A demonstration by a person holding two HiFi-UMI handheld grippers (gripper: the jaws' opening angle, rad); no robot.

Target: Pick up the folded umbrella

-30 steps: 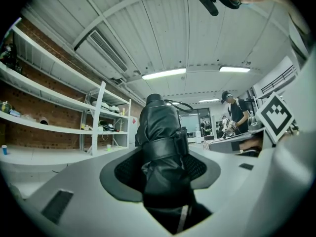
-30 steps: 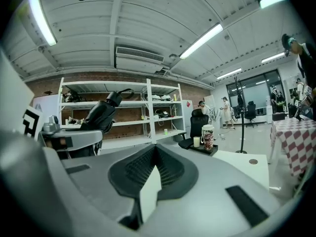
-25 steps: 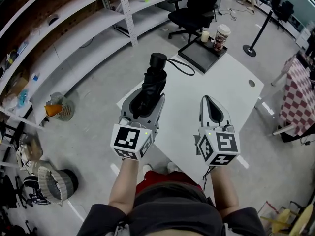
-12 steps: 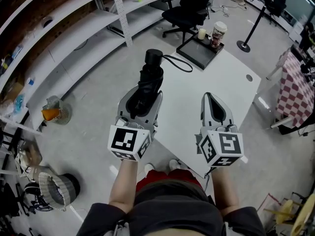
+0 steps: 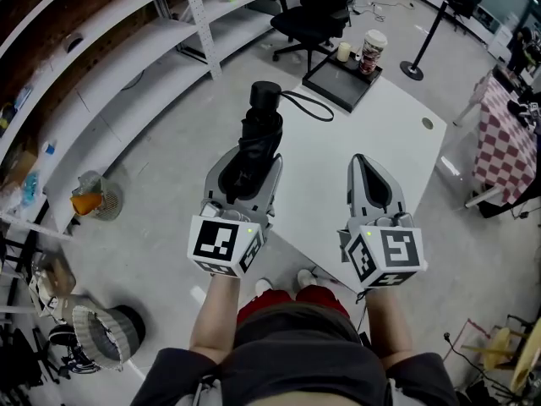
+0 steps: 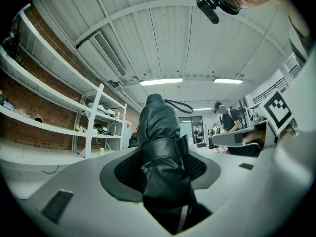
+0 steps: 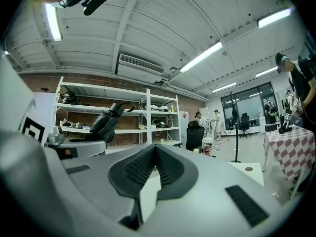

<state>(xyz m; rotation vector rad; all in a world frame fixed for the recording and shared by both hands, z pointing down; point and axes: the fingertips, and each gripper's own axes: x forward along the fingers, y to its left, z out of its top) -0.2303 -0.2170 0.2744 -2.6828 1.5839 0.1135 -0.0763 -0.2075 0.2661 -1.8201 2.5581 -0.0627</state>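
Note:
The folded black umbrella (image 5: 261, 132) is held off the white table (image 5: 385, 129), its round handle (image 5: 265, 93) pointing away from me and its strap loop (image 5: 310, 108) hanging to the right. My left gripper (image 5: 250, 162) is shut on its lower body. In the left gripper view the umbrella (image 6: 160, 147) fills the space between the dark pads (image 6: 124, 174). My right gripper (image 5: 363, 164) hovers over the table's near part, shut and empty, its pads (image 7: 143, 172) meeting at the tip. The right gripper view shows the umbrella (image 7: 104, 122) off to the left.
A black tray (image 5: 341, 85) with a paper cup (image 5: 370, 51) sits at the table's far corner. A black office chair (image 5: 317, 11) stands beyond it. White shelving (image 5: 127, 53) runs along the left. A checkered cloth (image 5: 500, 138) is at the right, and a stand base (image 5: 412, 70) is on the floor.
Both grippers have drifted a little over the near edge of the table, the right one rising slightly. The left gripper keeps its hold on the umbrella.

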